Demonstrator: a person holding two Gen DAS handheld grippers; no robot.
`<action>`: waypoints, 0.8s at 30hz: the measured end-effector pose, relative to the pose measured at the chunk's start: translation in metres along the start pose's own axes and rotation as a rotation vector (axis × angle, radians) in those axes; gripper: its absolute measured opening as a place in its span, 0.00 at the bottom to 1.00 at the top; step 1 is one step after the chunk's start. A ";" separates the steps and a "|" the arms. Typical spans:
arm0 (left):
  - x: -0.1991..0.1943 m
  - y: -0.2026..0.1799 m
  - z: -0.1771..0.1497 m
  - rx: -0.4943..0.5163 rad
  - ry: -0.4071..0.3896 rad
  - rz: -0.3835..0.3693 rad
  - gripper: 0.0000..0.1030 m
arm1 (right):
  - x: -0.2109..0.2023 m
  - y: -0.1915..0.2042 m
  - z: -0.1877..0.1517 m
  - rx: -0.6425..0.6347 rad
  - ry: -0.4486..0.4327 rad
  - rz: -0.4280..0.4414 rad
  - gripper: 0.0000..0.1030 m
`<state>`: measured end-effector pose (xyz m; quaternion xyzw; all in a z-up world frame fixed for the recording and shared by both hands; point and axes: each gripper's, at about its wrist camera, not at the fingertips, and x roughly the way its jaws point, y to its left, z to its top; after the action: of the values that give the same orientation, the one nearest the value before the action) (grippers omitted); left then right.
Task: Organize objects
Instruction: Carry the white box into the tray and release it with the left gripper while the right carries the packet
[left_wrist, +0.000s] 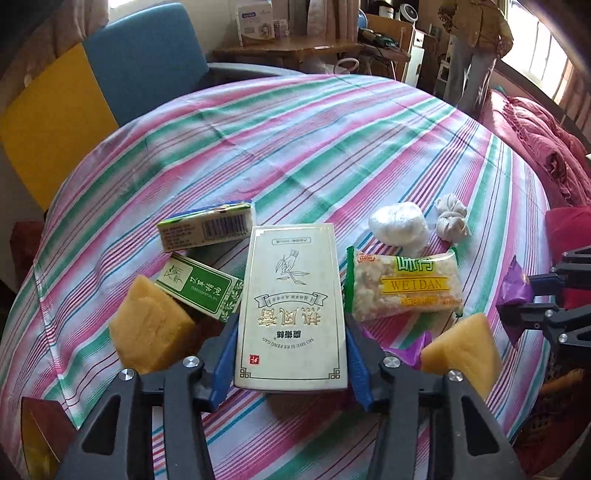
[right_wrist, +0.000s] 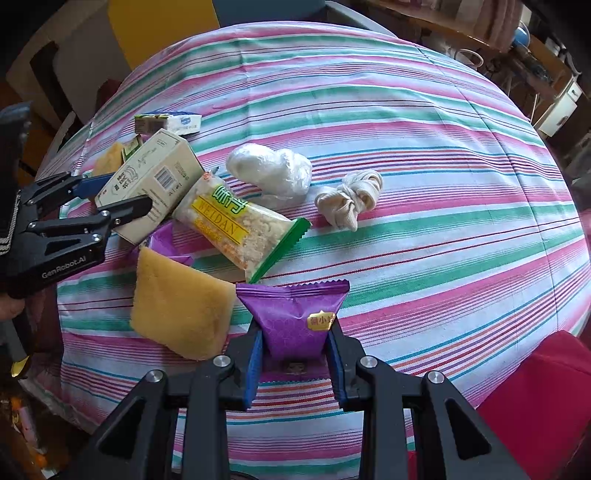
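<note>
My left gripper (left_wrist: 291, 354) is shut on a cream box with gold lettering (left_wrist: 291, 310) and holds it over the striped tablecloth (left_wrist: 295, 147); the box also shows in the right wrist view (right_wrist: 147, 177). My right gripper (right_wrist: 293, 354) is shut on a purple snack packet (right_wrist: 295, 317), seen at the right edge of the left view (left_wrist: 513, 288). A Weidan snack bag (left_wrist: 406, 288) (right_wrist: 236, 225) lies right of the box. A green box (left_wrist: 199, 288) and a barcode box (left_wrist: 207, 227) lie to its left.
A white plastic-wrapped bundle (right_wrist: 269, 166) and a knotted cream cloth (right_wrist: 351, 199) lie behind the snack bag. Yellow sponge blocks (left_wrist: 151, 332) (right_wrist: 181, 310) sit near the front. Another purple wrapper (right_wrist: 166, 240) lies under the box. A blue and yellow chair (left_wrist: 110, 74) stands behind the table.
</note>
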<state>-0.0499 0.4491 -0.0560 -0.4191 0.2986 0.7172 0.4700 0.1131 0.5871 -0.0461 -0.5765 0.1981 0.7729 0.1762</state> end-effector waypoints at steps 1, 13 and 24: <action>-0.009 0.002 -0.004 -0.021 -0.020 -0.005 0.51 | -0.001 -0.001 0.000 0.003 0.000 0.000 0.30; -0.117 0.020 -0.084 -0.222 -0.218 0.027 0.51 | 0.005 0.014 0.001 0.008 -0.007 -0.034 0.30; -0.202 0.109 -0.225 -0.555 -0.248 0.233 0.51 | 0.011 0.017 0.010 -0.003 -0.038 -0.076 0.30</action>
<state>-0.0366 0.1369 0.0203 -0.4035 0.0782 0.8658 0.2853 0.0932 0.5781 -0.0526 -0.5692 0.1716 0.7767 0.2081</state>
